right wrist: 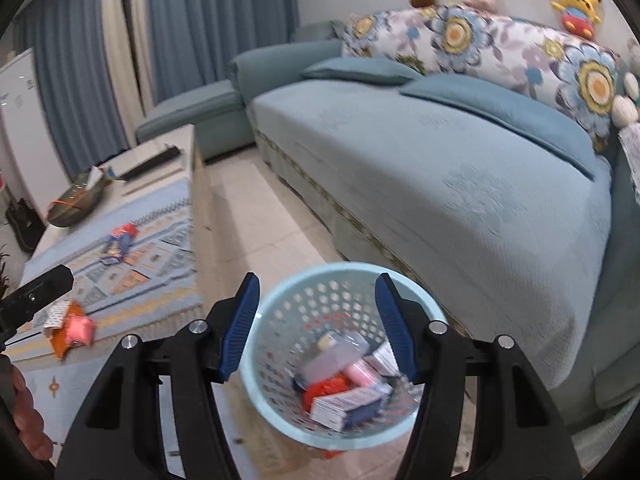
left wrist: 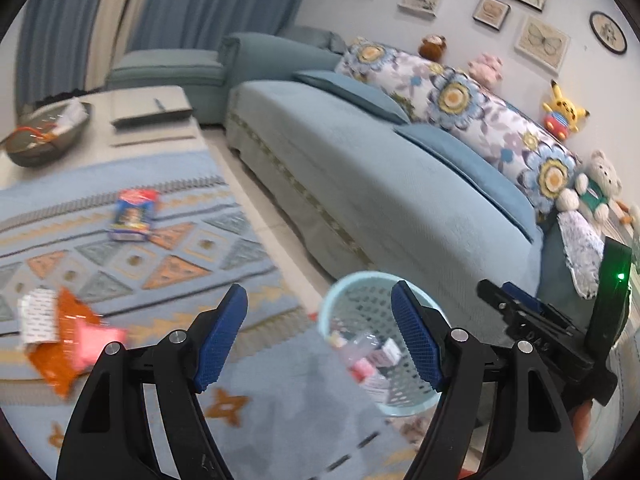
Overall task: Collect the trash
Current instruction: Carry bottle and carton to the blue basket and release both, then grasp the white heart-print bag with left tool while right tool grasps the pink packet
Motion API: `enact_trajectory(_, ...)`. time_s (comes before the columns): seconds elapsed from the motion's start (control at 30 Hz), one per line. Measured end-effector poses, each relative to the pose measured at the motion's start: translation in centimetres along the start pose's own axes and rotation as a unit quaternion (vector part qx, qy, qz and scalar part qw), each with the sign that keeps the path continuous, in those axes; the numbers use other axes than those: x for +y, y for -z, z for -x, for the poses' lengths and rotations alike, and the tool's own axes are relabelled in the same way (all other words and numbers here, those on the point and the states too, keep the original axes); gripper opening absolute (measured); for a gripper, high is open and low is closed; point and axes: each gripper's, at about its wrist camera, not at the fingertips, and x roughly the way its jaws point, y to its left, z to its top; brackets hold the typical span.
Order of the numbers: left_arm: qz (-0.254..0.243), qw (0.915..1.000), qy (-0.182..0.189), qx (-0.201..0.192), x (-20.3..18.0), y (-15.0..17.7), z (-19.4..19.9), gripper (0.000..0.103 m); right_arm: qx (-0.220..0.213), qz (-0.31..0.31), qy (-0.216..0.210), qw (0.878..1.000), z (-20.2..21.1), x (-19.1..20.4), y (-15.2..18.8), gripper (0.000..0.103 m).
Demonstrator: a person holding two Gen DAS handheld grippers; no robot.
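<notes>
A light blue perforated trash basket (right wrist: 280, 312) stands on the floor by the sofa, holding several boxes and wrappers (right wrist: 344, 384). It also shows in the left wrist view (left wrist: 344, 292). My right gripper (right wrist: 316, 320) is open and empty, right above the basket. My left gripper (left wrist: 320, 332) is open and empty, above the table's edge beside the basket. On the patterned cloth lie an orange and pink wrapper pile (left wrist: 68, 336) with a white paper (left wrist: 38, 316), and a blue snack packet (left wrist: 134, 214). They also show in the right wrist view: the pile (right wrist: 72, 330), the packet (right wrist: 120, 240).
A low table with a blue patterned cloth (left wrist: 180, 248) sits left of the tiled aisle (right wrist: 256, 220). A grey bowl (left wrist: 44, 136) with papers stands at its far end. A long blue sofa (left wrist: 380, 184) with floral cushions and plush toys runs along the right.
</notes>
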Motion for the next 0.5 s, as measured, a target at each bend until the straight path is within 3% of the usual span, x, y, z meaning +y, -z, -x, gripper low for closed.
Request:
enact_trajectory(0.23, 0.045, 0.9953, -0.078, -0.036, 7.8, -0.7, 5.2, 0.072, -0.014, 0.044, -0.041, 0.998, 0.3, 5.6, 0.1, 0.056)
enact_trajectory(0.5, 0.131, 0.9734, -0.186, -0.026, 19.9, 0.2, 7.4, 0.075, 0.002, 0.098, -0.097, 0.990, -0.6, 12.0, 1.3, 0.056)
